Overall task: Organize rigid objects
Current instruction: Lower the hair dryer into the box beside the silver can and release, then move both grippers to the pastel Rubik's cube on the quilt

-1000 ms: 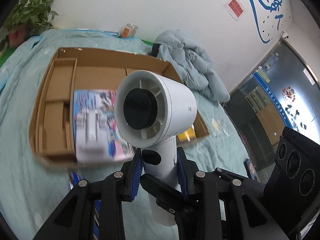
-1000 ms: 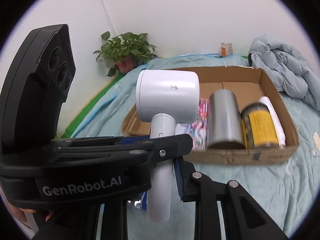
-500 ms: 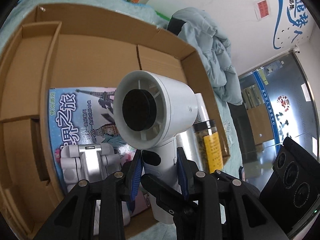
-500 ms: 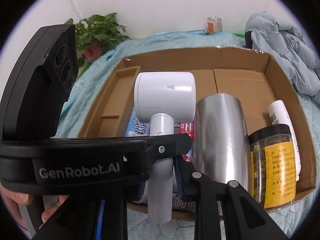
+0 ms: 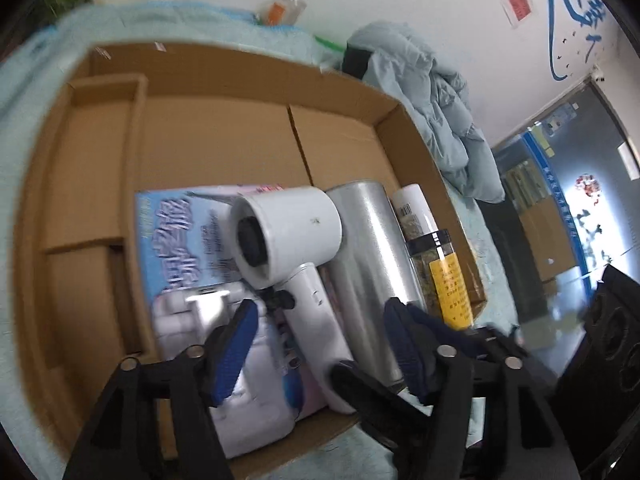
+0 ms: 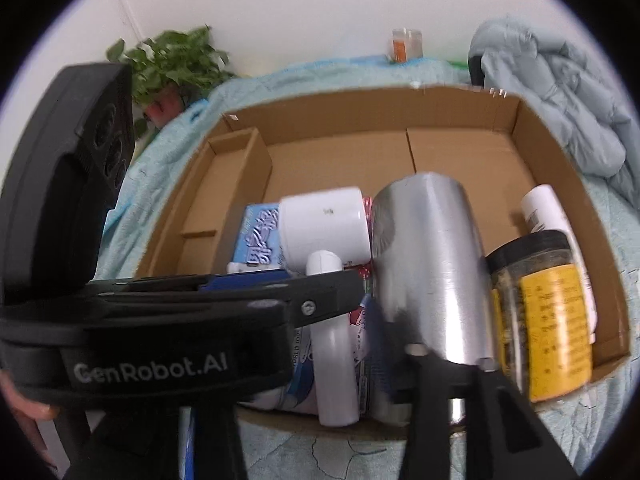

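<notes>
Both tools have just been opening. The left tool (image 5: 320, 336) stands spread either side of the white hair dryer (image 5: 292, 240), pads clear of its handle; the right tool (image 6: 352, 320) is likewise apart, gripping nothing. The dryer lies mid-frame in the cardboard box (image 5: 224, 136), beside the steel tumbler (image 5: 368, 256). Best now to draw both tools straight back without nudging the handle.
</notes>
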### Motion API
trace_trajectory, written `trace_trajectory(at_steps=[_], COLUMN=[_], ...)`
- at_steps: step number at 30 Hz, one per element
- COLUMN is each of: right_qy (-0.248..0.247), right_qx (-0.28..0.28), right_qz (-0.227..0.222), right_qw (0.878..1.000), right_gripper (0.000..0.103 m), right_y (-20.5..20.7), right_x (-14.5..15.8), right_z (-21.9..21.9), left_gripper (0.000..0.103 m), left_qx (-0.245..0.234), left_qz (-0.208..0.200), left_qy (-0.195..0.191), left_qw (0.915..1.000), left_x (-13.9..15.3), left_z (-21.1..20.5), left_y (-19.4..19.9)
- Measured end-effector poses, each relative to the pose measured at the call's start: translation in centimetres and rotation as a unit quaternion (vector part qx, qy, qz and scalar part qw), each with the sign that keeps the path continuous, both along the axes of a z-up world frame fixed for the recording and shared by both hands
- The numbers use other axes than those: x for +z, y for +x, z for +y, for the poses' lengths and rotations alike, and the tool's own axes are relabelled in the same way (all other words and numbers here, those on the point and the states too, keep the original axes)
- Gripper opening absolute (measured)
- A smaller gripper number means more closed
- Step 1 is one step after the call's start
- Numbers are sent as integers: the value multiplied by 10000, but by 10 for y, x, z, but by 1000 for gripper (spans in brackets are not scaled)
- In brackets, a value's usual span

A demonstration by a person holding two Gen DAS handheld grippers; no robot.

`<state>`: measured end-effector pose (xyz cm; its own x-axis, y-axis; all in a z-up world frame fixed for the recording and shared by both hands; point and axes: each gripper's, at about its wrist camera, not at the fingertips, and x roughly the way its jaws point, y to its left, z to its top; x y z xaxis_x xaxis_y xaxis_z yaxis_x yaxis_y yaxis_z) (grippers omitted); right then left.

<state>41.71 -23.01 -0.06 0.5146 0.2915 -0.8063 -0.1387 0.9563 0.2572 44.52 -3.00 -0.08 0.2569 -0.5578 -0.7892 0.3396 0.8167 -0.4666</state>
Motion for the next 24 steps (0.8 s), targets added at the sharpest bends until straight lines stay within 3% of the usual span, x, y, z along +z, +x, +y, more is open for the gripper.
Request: trace_trajectory(at_steps=[2,3,4,5,7,12,15,20,24], right_qy=[-109,-185,-262,-373,-481,-647,-723,-879,-737], right_qx=[-66,-108,-124,-130,-152,-279,-361,-226,-186], right_qz=[-456,-672,-787,-889,-921,-1148,-1211,-1429,-1528], right_qw=[9989,9975,9965,9953,9945,9909,9893,9856,9853], right_gripper=[83,84,84,85,86,89,91,91,91], right_y=[-23,-37,-46,-59,-79,-113,-127,-156,-175], right_x=[14,19,20,21,16,14,17,29,34], right_z=[-7,-12,-15,-19,-26,-38,-41,-42,-44], left_gripper=[77,82,97,102,102,102,103,102,103], left_qx=[295,524,833,1082,1483,1704,1753,1717,1613], left_qz=[-587,-923,-1315,-1604,-2217,-2831,-2966,-2983,-2713], left_qy=[218,375,584,746,1048,1546,1619,2090,1910], left_qw=[9976,9936,9861,9783,9580,9311,9247,9154,9295], left_x=[21,33,44,52,68,85,95,117,116], left_z=[11,18,25,30,37,39,41,42,49], left_y=[-23,-38,-57,-72,-109,-183,-220,-258,-271])
